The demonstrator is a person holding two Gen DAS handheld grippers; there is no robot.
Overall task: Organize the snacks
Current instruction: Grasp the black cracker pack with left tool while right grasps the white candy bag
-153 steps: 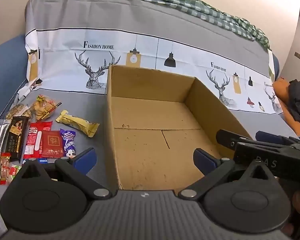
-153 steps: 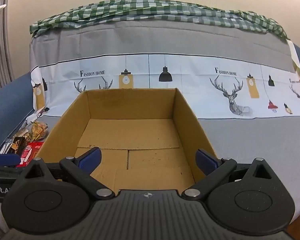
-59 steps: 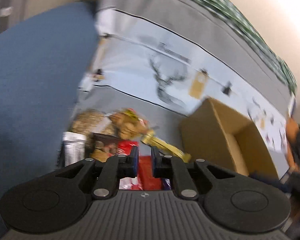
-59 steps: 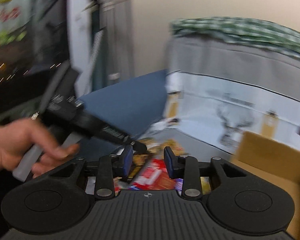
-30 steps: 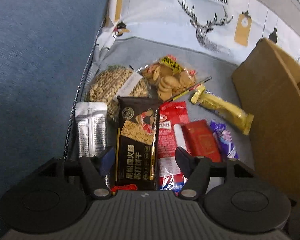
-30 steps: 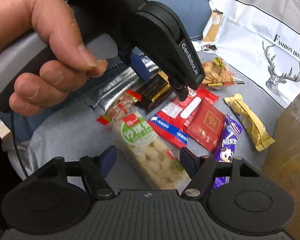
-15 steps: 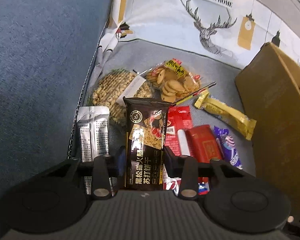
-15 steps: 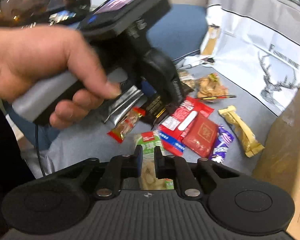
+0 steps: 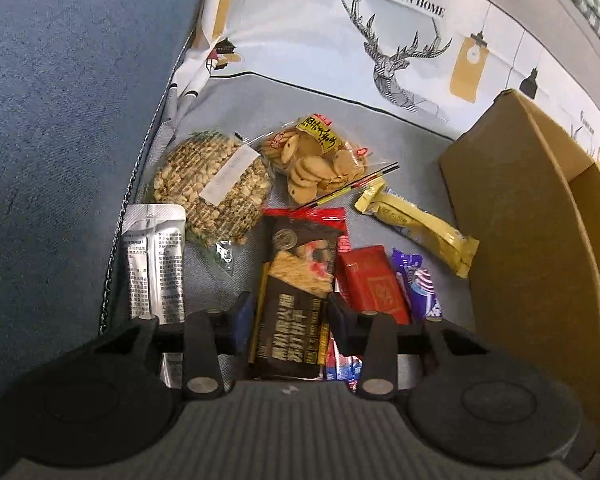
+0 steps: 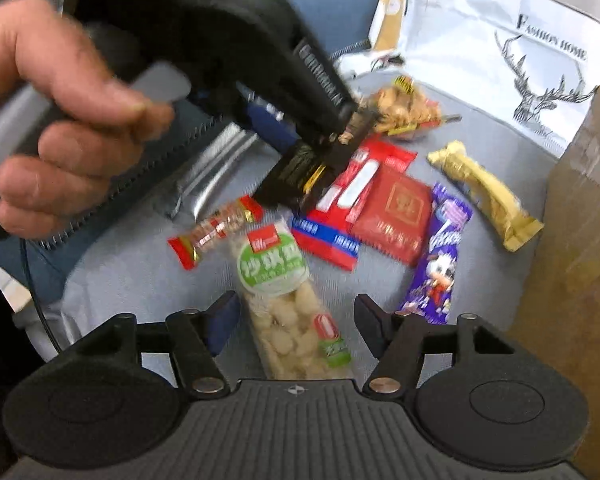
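Both grippers have left the open brown cardboard box (image 9: pixel 540 240) and now point down at the pile of snacks beside it, on the grey sofa cover (image 10: pixel 140 272). Half a second ago the right gripper (image 10: pixel 296 320) was fully closed in front of the clear pack of pale puffs with a green label (image 10: pixel 288 300). Its jaws have just been opening again and now stand apart on both sides of this pack without touching it. The pack lies flat on the cover, so this try seems to have taken nothing.

The left gripper (image 9: pixel 290 316), carried by a hand (image 10: pixel 60 120), has closed in on the dark brown cracker pack (image 9: pixel 296 300) and then eased a little wider. The pack is between its fingers and the pads appear to press on its two long edges. In the right wrist view the pack hangs tilted from the fingertips, above the flat red packet (image 10: pixel 396 208), so it looks gripped and partly lifted.

For the task this probably means that the first snack is ready to go to the box, which stands just to the right of the pile and, as far as the pictures show, holds nothing yet. The purple wrapper (image 10: pixel 440 264) and the yellow bar (image 10: pixel 484 192) are untouched, so nearly all the work remains. The slight widening of the left jaws is a risk: the slippery pack may slide out on the way
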